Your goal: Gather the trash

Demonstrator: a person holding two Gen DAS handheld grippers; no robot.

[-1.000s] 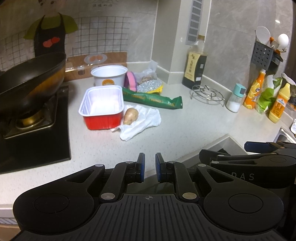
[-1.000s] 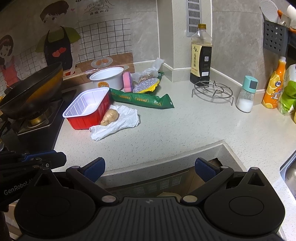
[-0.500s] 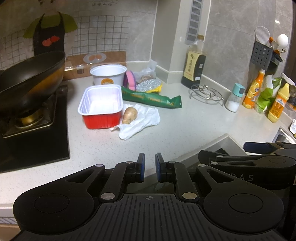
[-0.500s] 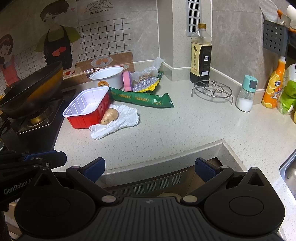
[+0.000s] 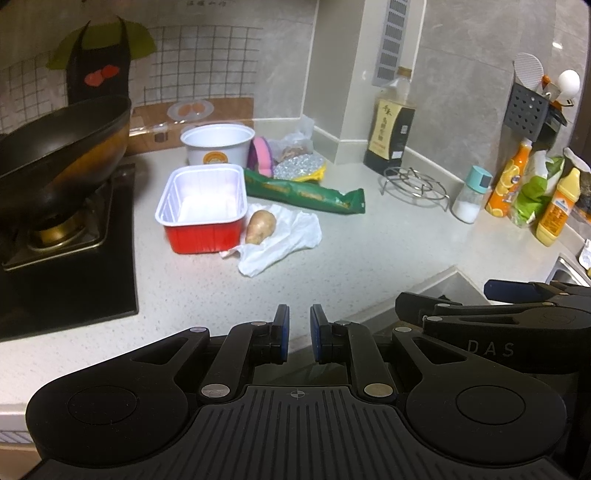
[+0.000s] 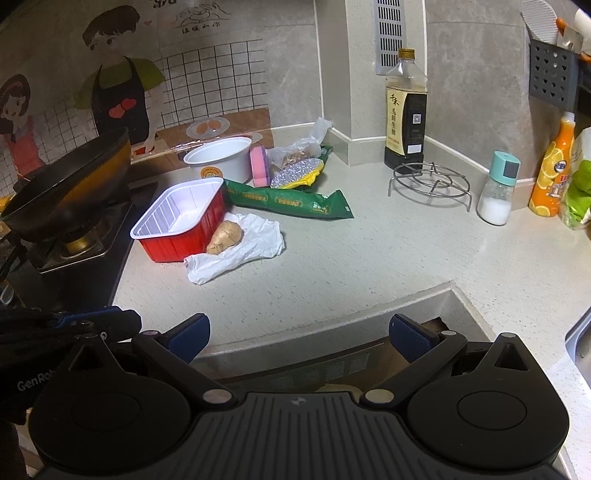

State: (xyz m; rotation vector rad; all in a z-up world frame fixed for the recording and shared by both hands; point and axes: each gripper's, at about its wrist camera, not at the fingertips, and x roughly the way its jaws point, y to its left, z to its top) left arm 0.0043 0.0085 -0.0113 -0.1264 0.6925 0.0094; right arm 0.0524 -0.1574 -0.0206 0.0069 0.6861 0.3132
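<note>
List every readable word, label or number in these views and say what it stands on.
"DAS": on the right gripper, seen from the left wrist.
"GenRo", cut off: on the left gripper.
Dark bottle, green packet, wall sticker, orange bottle: print too small or blurred to read.

trays 1 (image 5: pixel 201 206) — bowls 1 (image 5: pixel 218 144) — wrappers 1 (image 5: pixel 306 192) — tissues 1 (image 5: pixel 288 236) — woks 1 (image 5: pixel 62 147)

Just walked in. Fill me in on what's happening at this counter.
A person holds two grippers at the counter's near edge, about to collect trash. Neither holds anything: the left gripper is nearly shut on nothing, the right gripper wide open. Nothing has been picked up. Ahead on the countertop lie an empty red tray, a white bowl, a green wrapper, and a crumpled tissue with a brownish lump on it.
</note>
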